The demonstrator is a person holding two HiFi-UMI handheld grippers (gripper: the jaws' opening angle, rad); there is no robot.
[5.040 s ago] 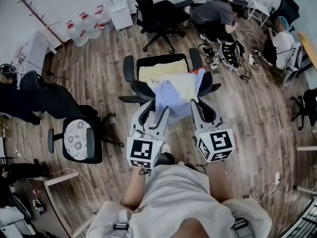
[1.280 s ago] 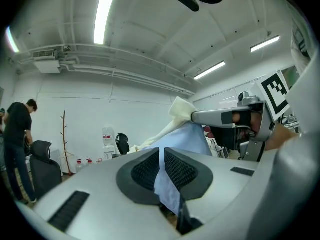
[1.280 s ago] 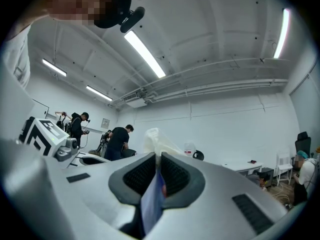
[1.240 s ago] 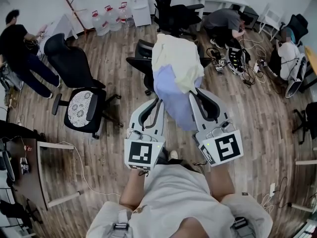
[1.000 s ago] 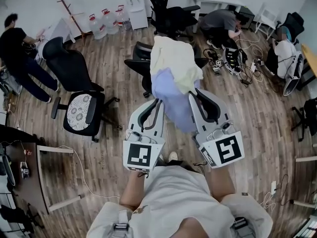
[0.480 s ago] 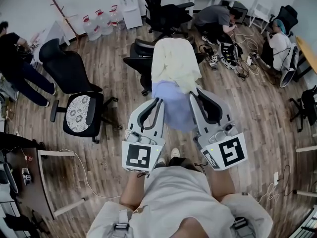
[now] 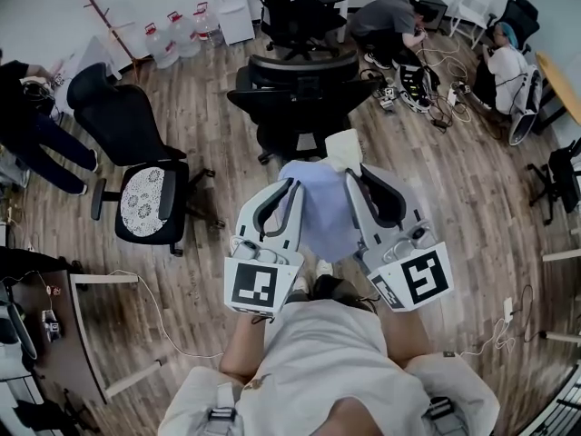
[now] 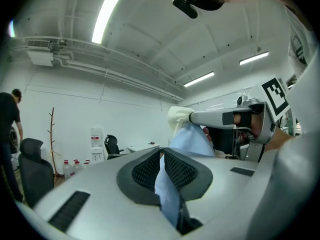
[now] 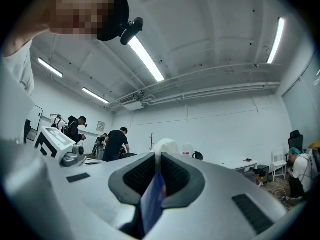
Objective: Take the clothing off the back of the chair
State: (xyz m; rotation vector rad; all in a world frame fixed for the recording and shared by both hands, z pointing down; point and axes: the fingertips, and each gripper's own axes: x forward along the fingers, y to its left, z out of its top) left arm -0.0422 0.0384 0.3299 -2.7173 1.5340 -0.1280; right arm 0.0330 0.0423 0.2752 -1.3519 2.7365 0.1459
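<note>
The clothing [image 7: 318, 209], light blue cloth with a cream piece [image 7: 343, 148] at its top, hangs between my two grippers, clear of the black office chair [image 7: 300, 87], whose back is bare. At the cloth's left edge, my left gripper [image 7: 292, 183] is shut on it; in the left gripper view the blue cloth [image 8: 165, 184] is pinched between the pads. On the right edge my right gripper [image 7: 349, 173] is shut too, with blue cloth [image 9: 154, 196] in its jaws and the cream piece [image 9: 165, 146] just beyond the tips. Both grippers point about level.
A black chair with a patterned seat [image 7: 145, 209] stands at the left, another black chair [image 7: 107, 107] behind it. Water bottles [image 7: 172, 39] line the far wall. People are at the left edge [image 7: 23, 125], far middle [image 7: 386, 16] and far right [image 7: 507, 62]. Cables [image 7: 422, 84] lie on the floor.
The clothing, draped high over the chair's back a second ago, has come off it and been drawn toward me; it now hangs low between the grippers and the chair's back is uncovered.
</note>
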